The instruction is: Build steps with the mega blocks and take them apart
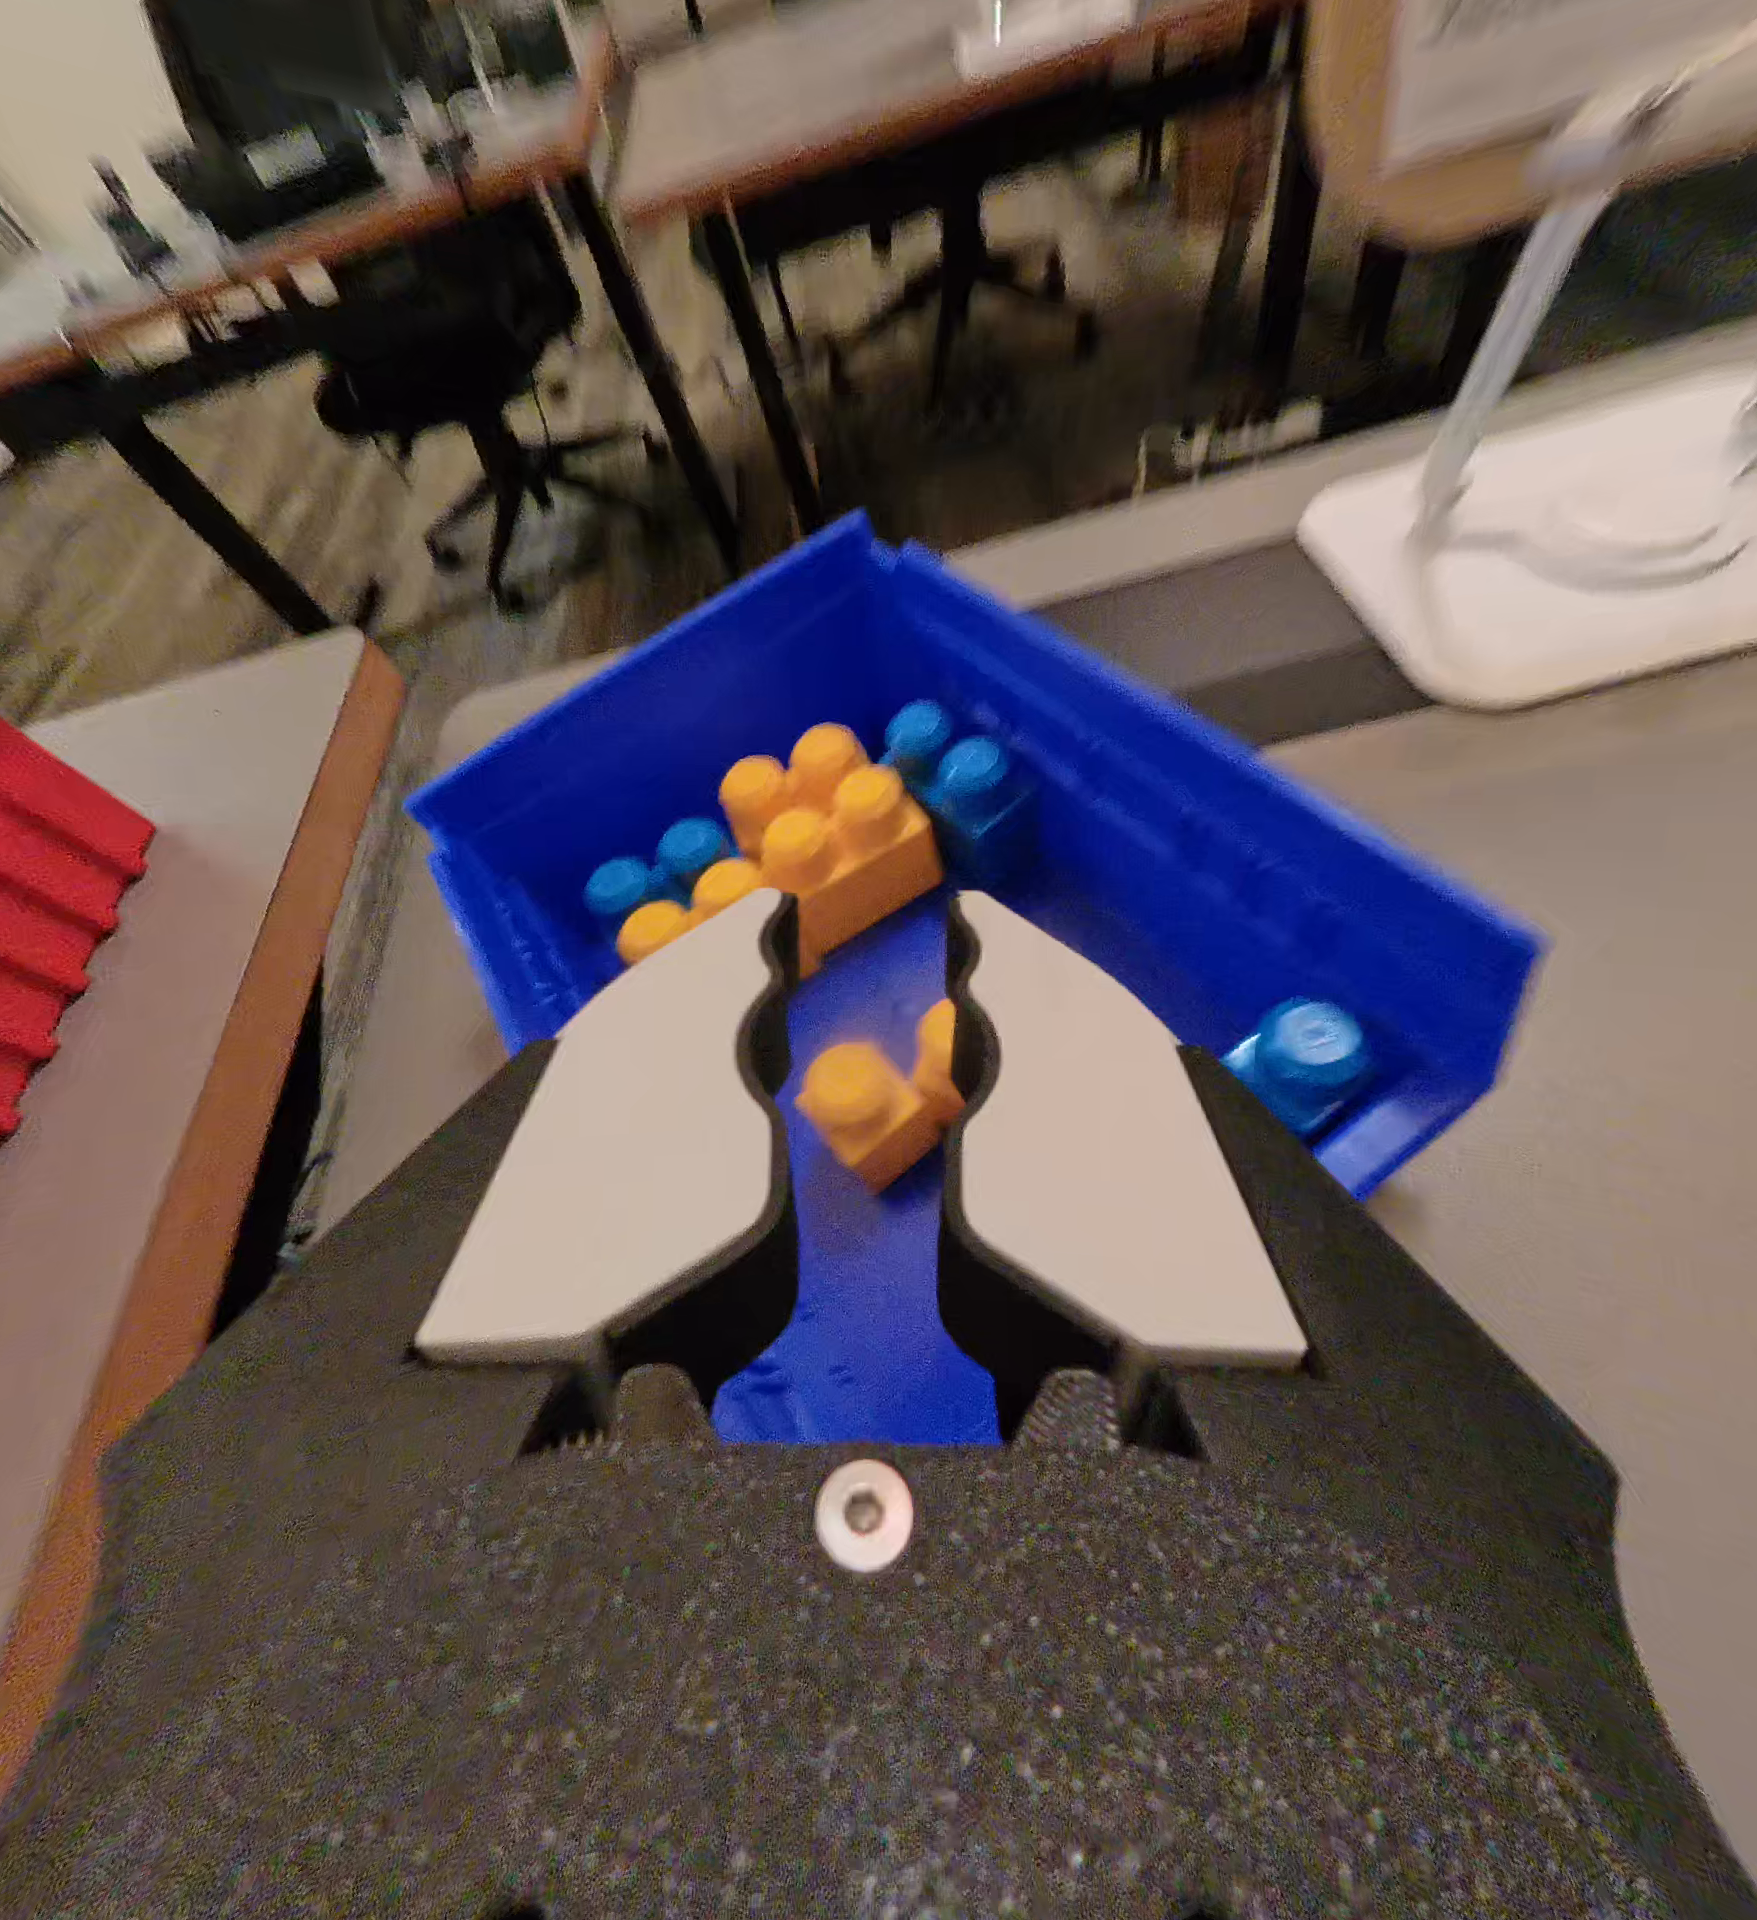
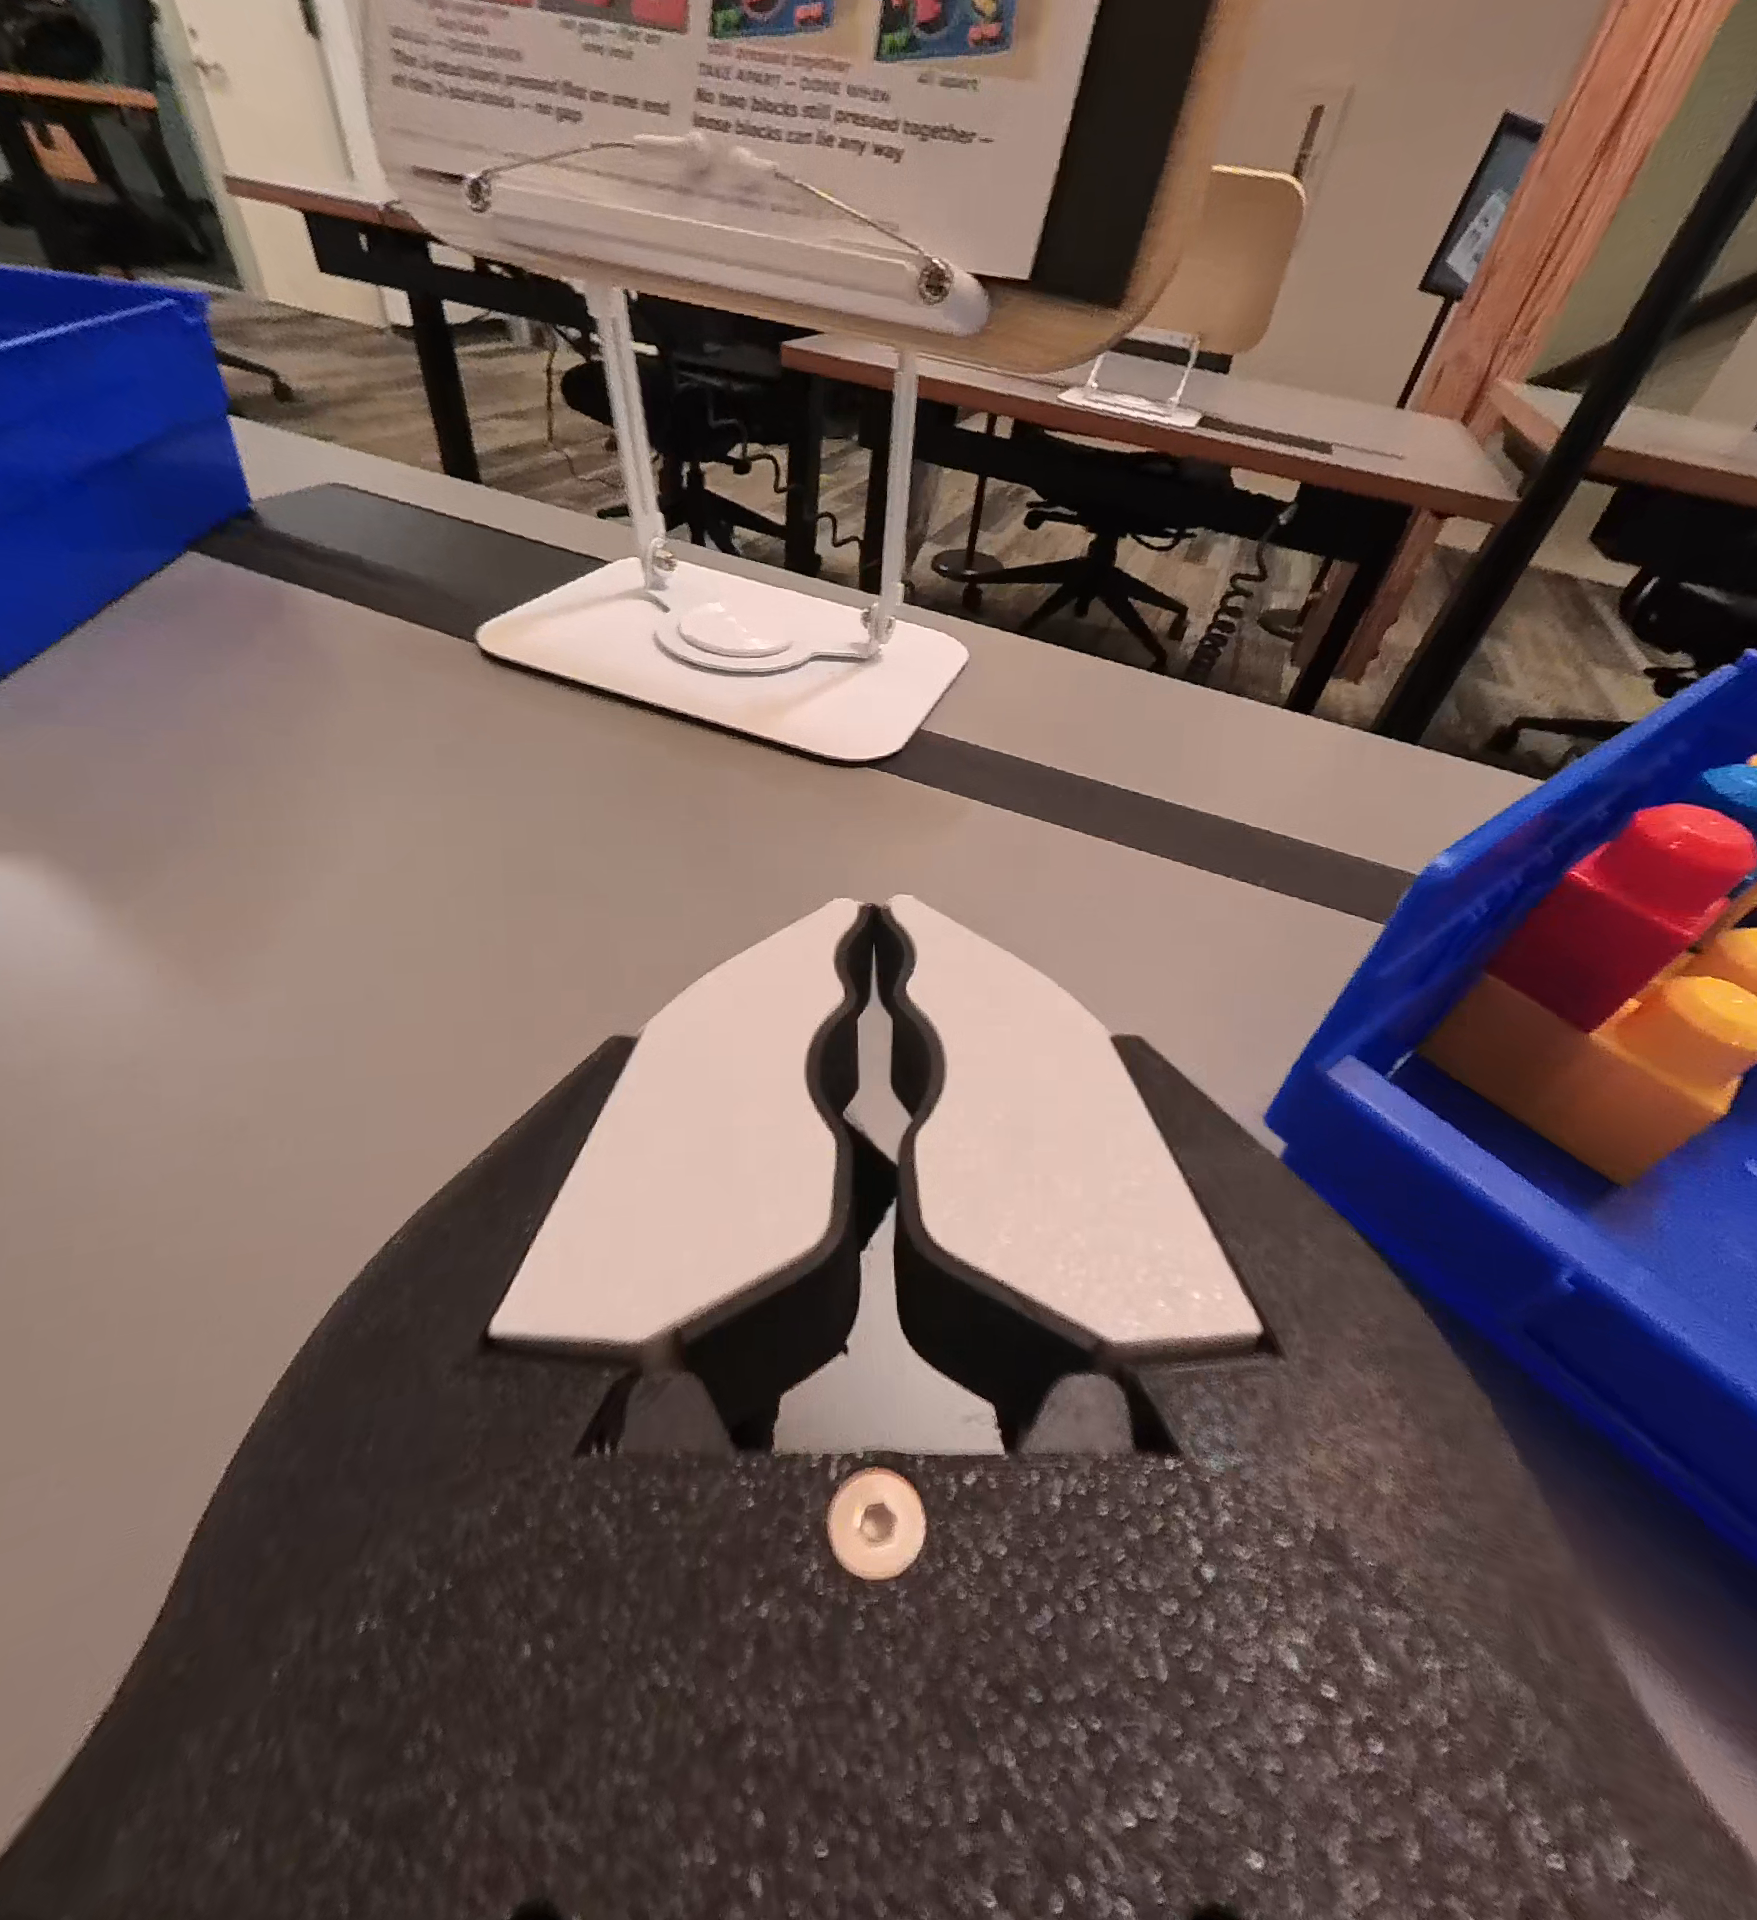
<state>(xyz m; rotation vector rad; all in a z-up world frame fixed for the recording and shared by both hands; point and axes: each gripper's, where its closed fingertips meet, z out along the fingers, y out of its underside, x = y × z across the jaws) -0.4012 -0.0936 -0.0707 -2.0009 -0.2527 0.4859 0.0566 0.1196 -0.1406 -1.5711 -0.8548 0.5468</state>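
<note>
Left gripper (image 1: 869,914), black body with grey finger plates: hovering over the near end of the open blue plastic bin (image 1: 645,717), jaws standing moderately apart, gripping nothing.

- Lying directly between the two fingers, below them on the bin floor: small orange plastic two-stud block (image 1: 879,1107), tilted, its long axis running diagonally from near left to far right, crossing the finger gap rather than aligning with it. One stud partly hidden behind the right finger.
- Sitting just beyond the fingertips, slightly left: larger orange four-stud block (image 1: 838,842), touching blue stud blocks on either side.
- Resting at the right near corner of the bin: single blue stud block (image 1: 1305,1055), apart from the others.
- Judged: small orange block being the nearest target; closing on it likely calling for a wrist turn to square the fingers to its short sides.
- Motion blur softening the view; contact between fingers and block not apparent.

Right gripper (image 2: 879,914), same build: hanging over the bare grey tabletop (image 2: 334,831), fingertips nearly meeting, empty.

- Standing to the far centre: white folding stand (image 2: 728,655) carrying a printed sheet.
- Lying to the right, well off the finger line: second blue plastic bin (image 2: 1580,1299) containing a red block (image 2: 1632,914) seated on an orange base block (image 2: 1601,1091).
- Judged: left gripper being the nearer to loose blocks; no steps yet assembled on the table.
</note>
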